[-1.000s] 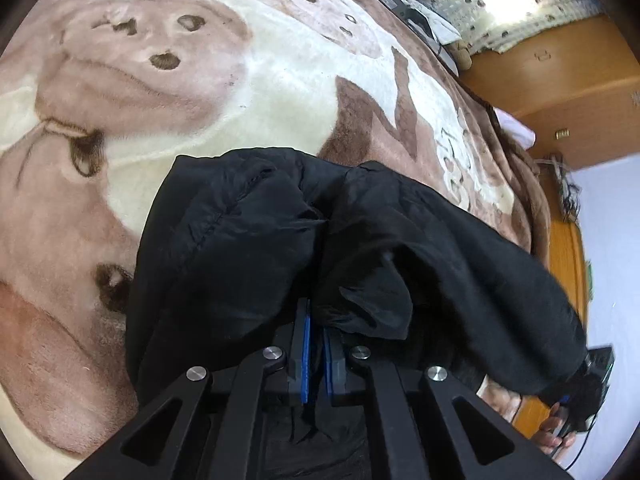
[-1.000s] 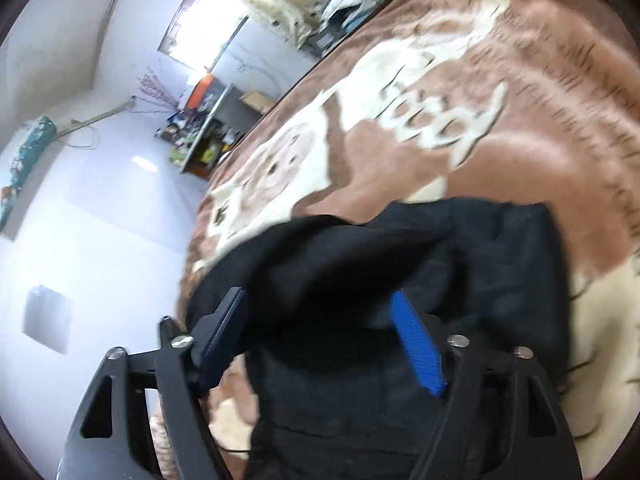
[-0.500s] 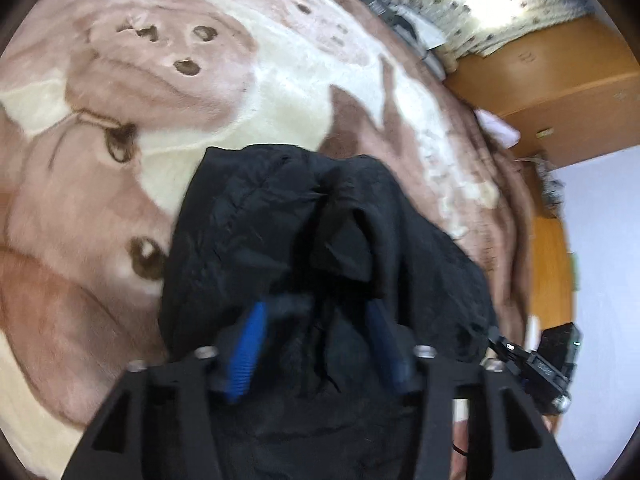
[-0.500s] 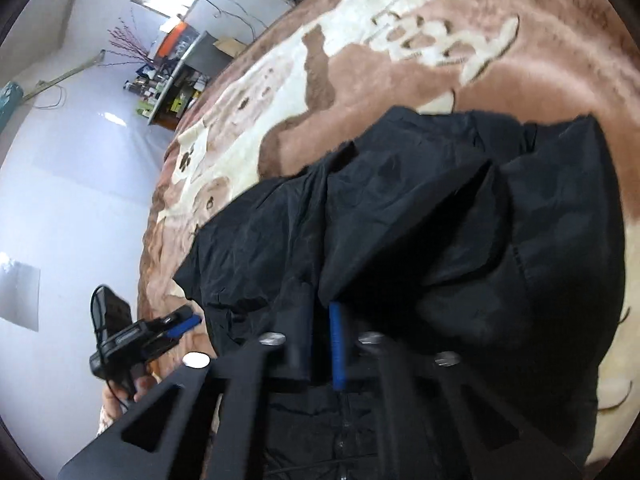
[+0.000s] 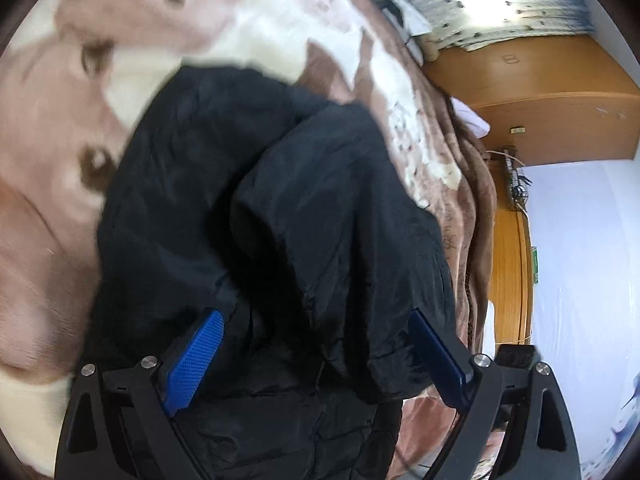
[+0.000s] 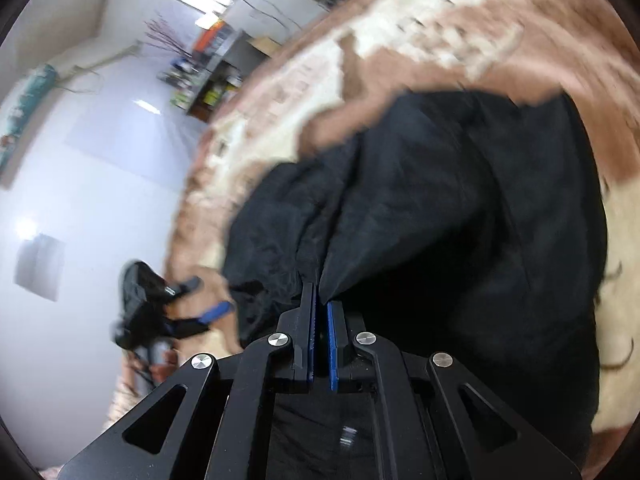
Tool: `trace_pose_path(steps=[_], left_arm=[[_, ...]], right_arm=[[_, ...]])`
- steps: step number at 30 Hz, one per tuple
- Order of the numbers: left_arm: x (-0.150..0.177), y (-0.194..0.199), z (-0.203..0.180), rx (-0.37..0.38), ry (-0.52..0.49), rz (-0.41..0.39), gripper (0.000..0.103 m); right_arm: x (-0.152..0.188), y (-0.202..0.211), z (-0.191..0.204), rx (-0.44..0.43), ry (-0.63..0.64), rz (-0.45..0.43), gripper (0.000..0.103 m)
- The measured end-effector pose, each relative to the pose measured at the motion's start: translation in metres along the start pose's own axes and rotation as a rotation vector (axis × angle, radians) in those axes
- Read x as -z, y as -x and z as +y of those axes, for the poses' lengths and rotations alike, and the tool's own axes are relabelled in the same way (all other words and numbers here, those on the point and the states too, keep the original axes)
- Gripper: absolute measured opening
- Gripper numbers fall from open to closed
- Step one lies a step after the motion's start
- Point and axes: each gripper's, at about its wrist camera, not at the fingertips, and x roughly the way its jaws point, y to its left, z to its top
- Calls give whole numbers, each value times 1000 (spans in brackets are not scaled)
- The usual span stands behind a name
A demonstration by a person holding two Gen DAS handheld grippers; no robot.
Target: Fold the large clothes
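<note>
Right gripper (image 6: 320,320) pinched tight on a fold of the black jacket (image 6: 460,240) – bulk runs toward 1 o'clock on the blanket (image 6: 460,40). Left gripper (image 5: 316,344) jaws have just been opening, now wide, jacket loose between – right is the one engaged.

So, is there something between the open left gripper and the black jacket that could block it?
Nothing visible does. The left gripper has just been opening, and the black jacket lies directly between and below its blue pads on the blanket. The right gripper is shut on a fold of the jacket.
</note>
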Motion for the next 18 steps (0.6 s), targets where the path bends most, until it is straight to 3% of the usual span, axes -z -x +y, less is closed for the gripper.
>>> trace_pose_path(steps=[3, 5, 6, 7, 8, 9, 10, 11, 13, 14, 16, 18], left_arm=[[-3, -15, 8, 7, 77, -12, 92], [-6, -19, 11, 31, 122, -40, 79], [-8, -20, 9, 18, 125, -54, 66], [-11, -20, 6, -10, 112, -69, 45], [-13, -20, 2, -12, 91, -72, 36], [-14, -19, -2, -24, 69, -71, 20], [-14, -18, -7, -57, 41, -78, 13], [-14, -15, -10, -63, 22, -85, 13], [-12, -8, -13, -55, 4, -94, 12], [-11, -5, -14, -50, 5, -97, 12], [-12, -3, -17, -67, -16, -96, 12], [-14, -5, -16, -55, 2, -93, 13]], right_arm=[[5, -22, -12, 42, 2, 29, 5], [5, -26, -10, 76, 38, 13, 5], [5, -26, -8, 78, 49, 14, 5], [4, -26, -8, 67, 52, 16, 8], [3, -25, -11, 55, 44, 20, 8], [1, -22, -14, 50, 32, 25, 15], [2, -16, -19, 55, 17, 17, 24], [1, -7, -24, 54, 1, -5, 26], [-4, 12, -40, 30, -49, -73, 45], [-5, 20, -48, 5, -83, -110, 50], [-11, 27, -67, -47, -159, -166, 53], [-22, 19, -80, -91, -221, -159, 53]])
